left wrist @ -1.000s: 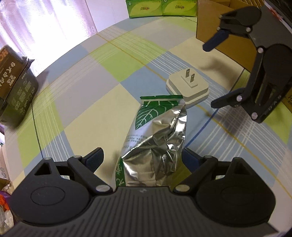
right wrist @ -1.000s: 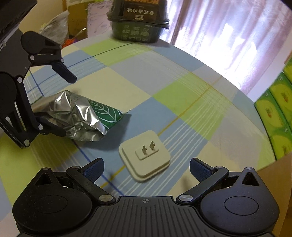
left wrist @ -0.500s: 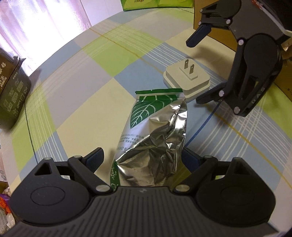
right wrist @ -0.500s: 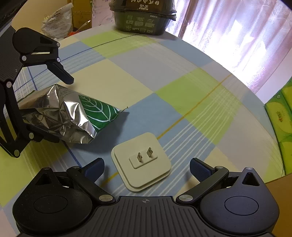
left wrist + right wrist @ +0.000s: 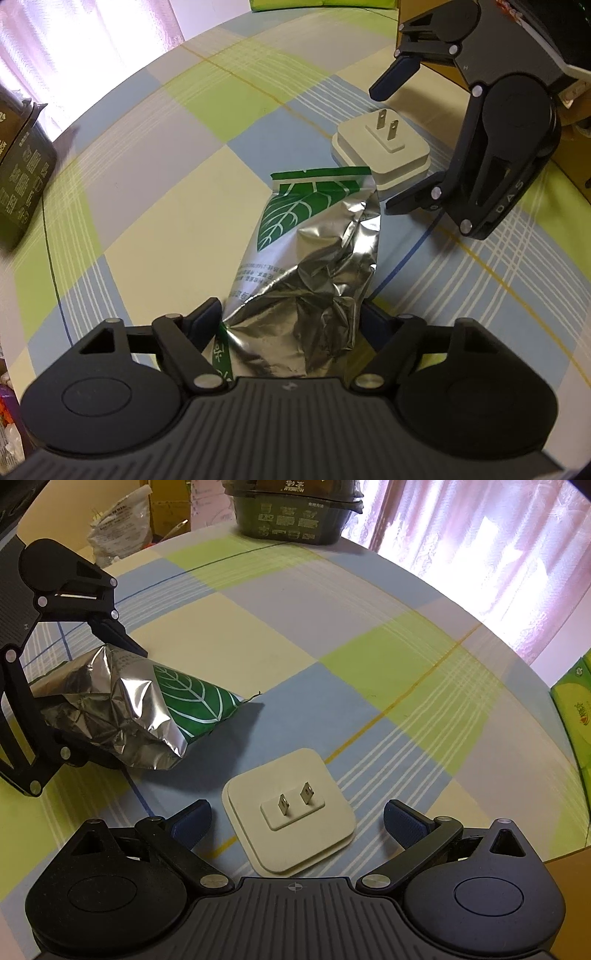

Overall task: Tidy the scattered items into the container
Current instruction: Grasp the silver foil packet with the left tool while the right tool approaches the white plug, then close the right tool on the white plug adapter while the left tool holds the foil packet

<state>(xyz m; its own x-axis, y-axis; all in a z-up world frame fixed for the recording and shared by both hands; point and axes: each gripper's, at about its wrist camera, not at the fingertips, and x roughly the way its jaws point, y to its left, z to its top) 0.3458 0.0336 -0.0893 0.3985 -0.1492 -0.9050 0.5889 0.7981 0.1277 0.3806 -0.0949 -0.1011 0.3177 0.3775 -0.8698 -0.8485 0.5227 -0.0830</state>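
crumpled foil pouch (image 5: pixel 306 273) with green leaf print lies on checked tablecloth (image 5: pixel 155 206), rear end between fingers of left gripper (image 5: pixel 291 317); both pads pressed against foil, gripper closed on it. white plug adapter (image 5: pixel 290 810), prongs up, just ahead of pouch, sits between wide-spread fingers of right gripper (image 5: pixel 295 819), untouched. dark printed tub (image 5: pixel 295 513) at far table edge.

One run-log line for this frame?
left gripper: shut on foil pouch | right gripper: open, straddling plug adapter | both on table
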